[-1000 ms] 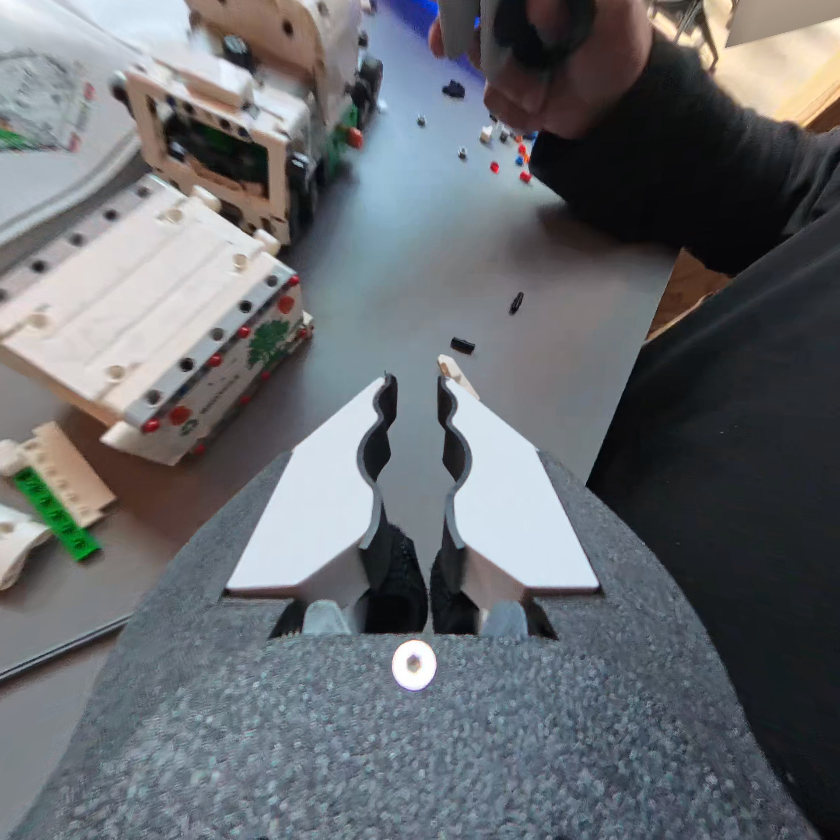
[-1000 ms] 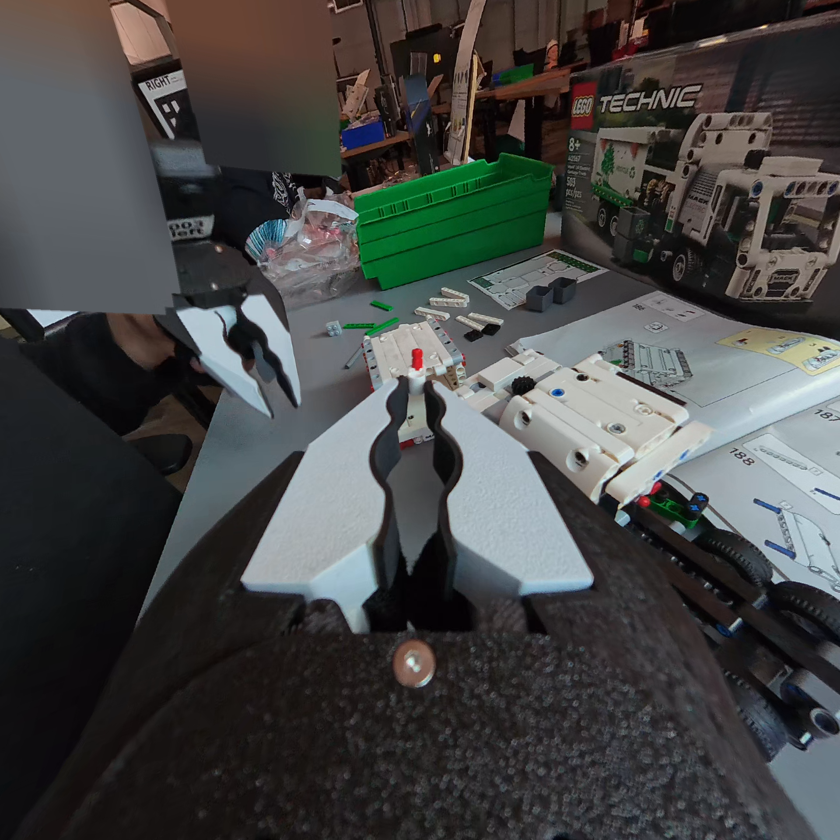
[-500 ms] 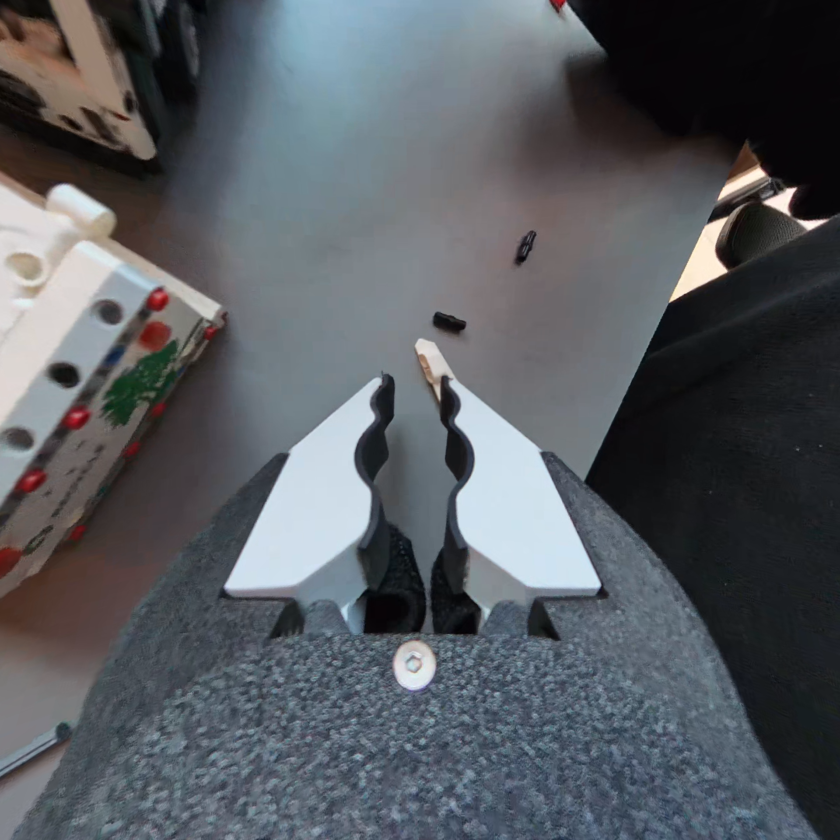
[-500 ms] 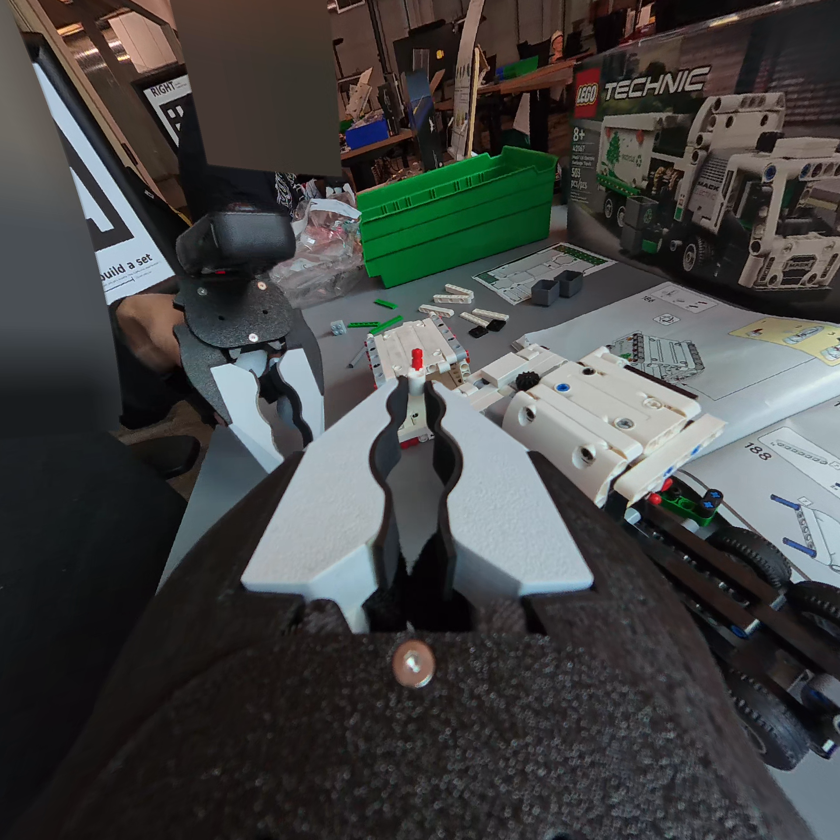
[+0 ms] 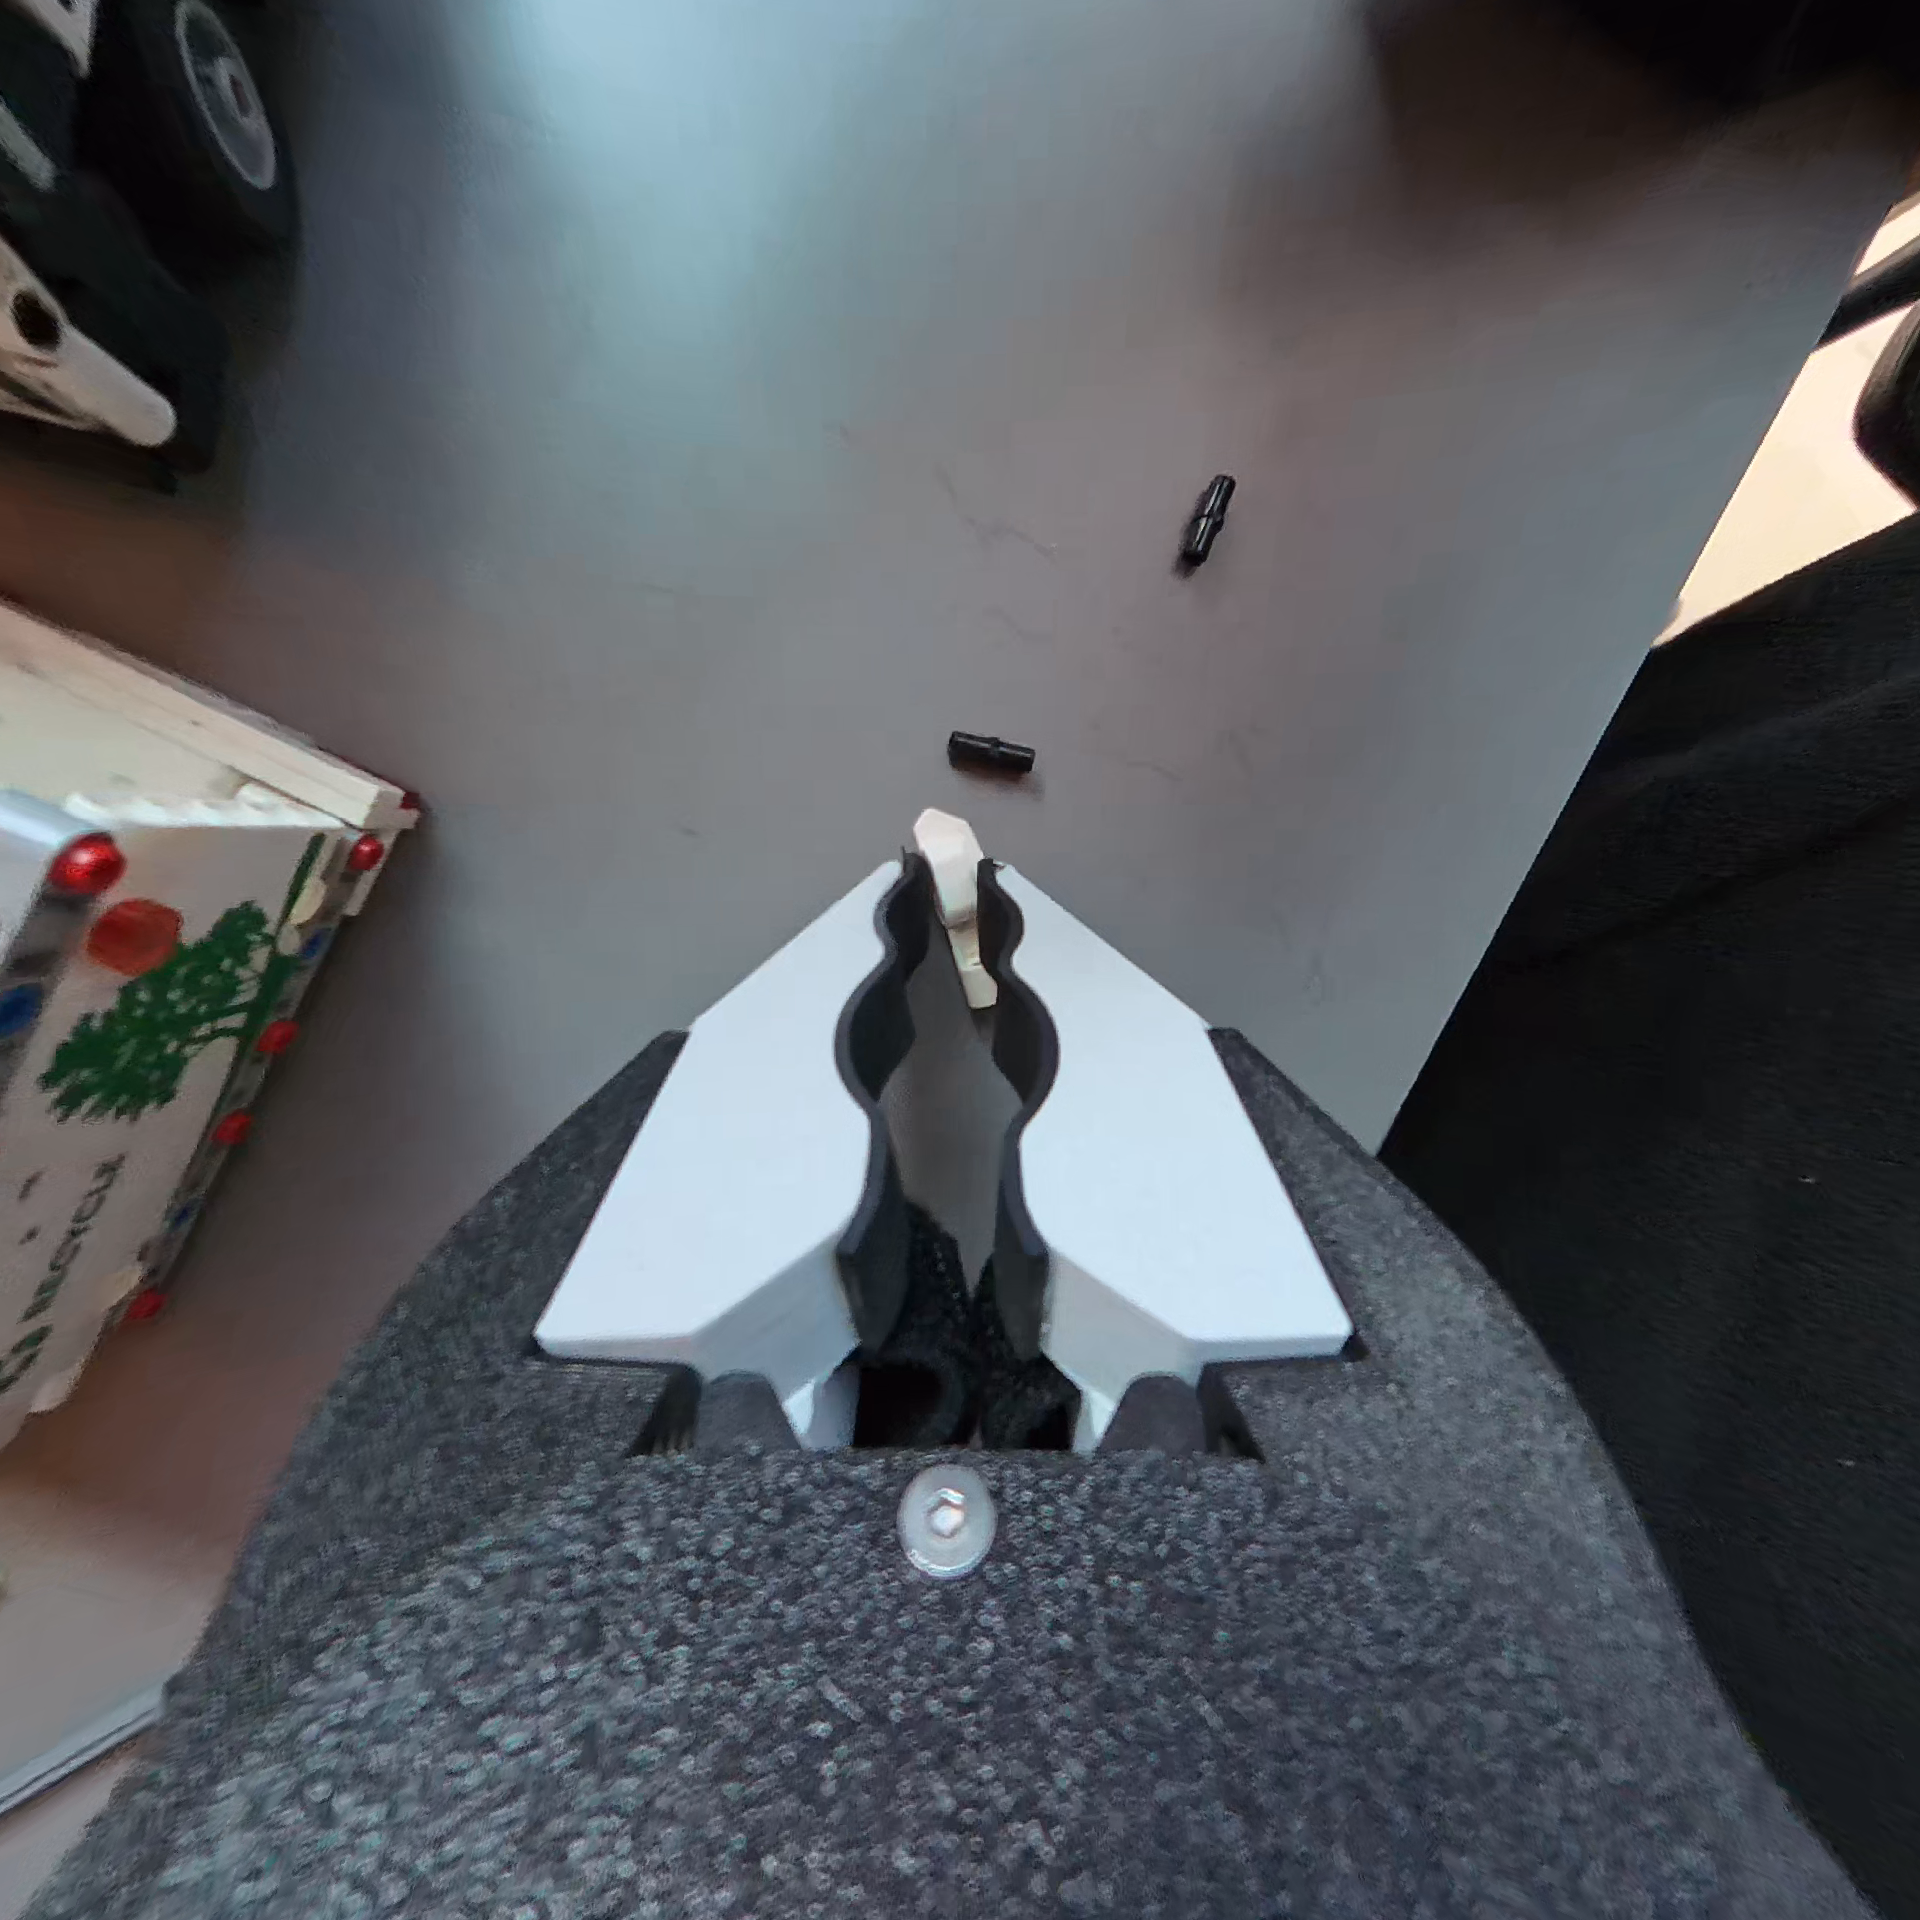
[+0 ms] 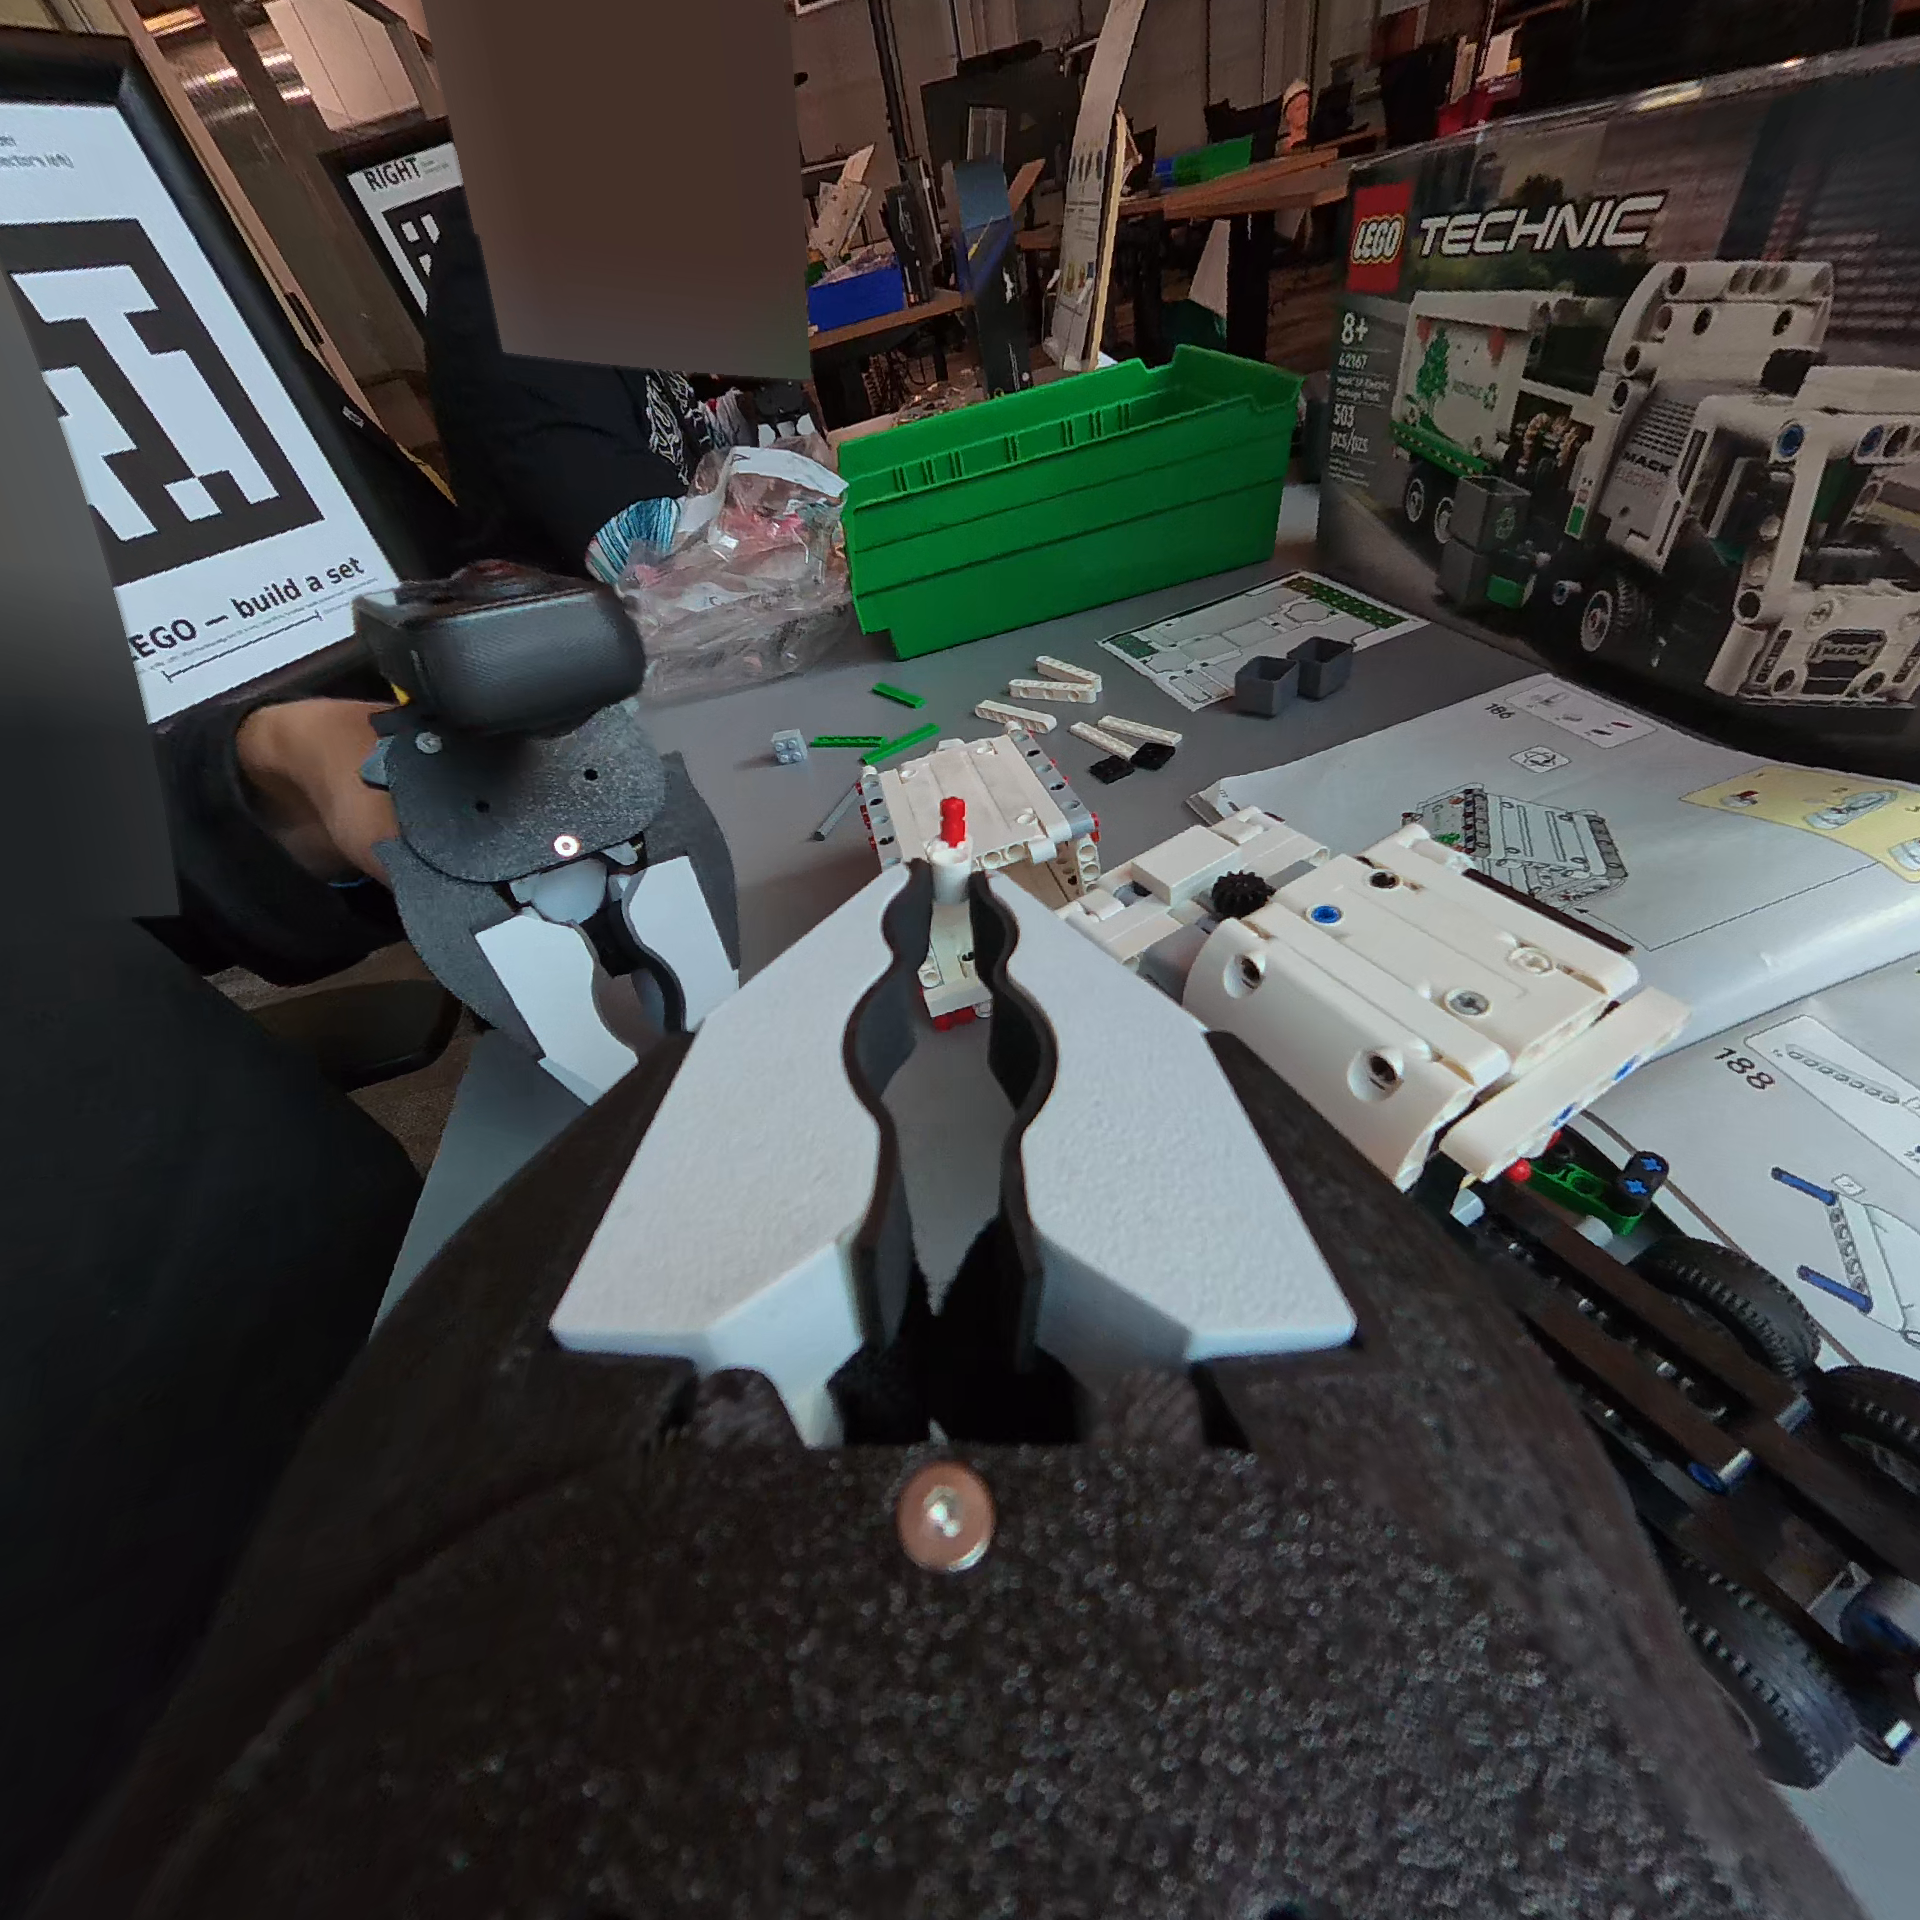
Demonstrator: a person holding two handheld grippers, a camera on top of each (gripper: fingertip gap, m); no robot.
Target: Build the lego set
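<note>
My left gripper [image 5: 948, 883] is low over the grey table [image 5: 727, 468], with its tips shut on a small white Lego piece [image 5: 951, 878] that pokes out ahead of them. In the right wrist view the left gripper [image 6: 618, 1023] points down at the table's near-left edge. My right gripper [image 6: 948, 883] is shut on a small white piece with a red pin on top [image 6: 950, 844] and holds it above the table. The white truck cab and chassis [image 6: 1382, 987] stand to its right. The white container body [image 6: 987, 800] lies behind it.
Two black pins [image 5: 990, 750] [image 5: 1205, 523] lie ahead of the left gripper. The container body with a tree print [image 5: 156, 1018] is at left, the table edge at right. A green bin [image 6: 1060, 509], the set's box [image 6: 1662, 416], an open booklet [image 6: 1558, 790] and loose beams [image 6: 1039, 691] lie behind. The gap from one gripper's tips to the other's is roughly 15 cm.
My left gripper has dropped toward the table and moved forward over the small white piece, and its tips have closed on it. My right gripper has barely moved with its piece.
</note>
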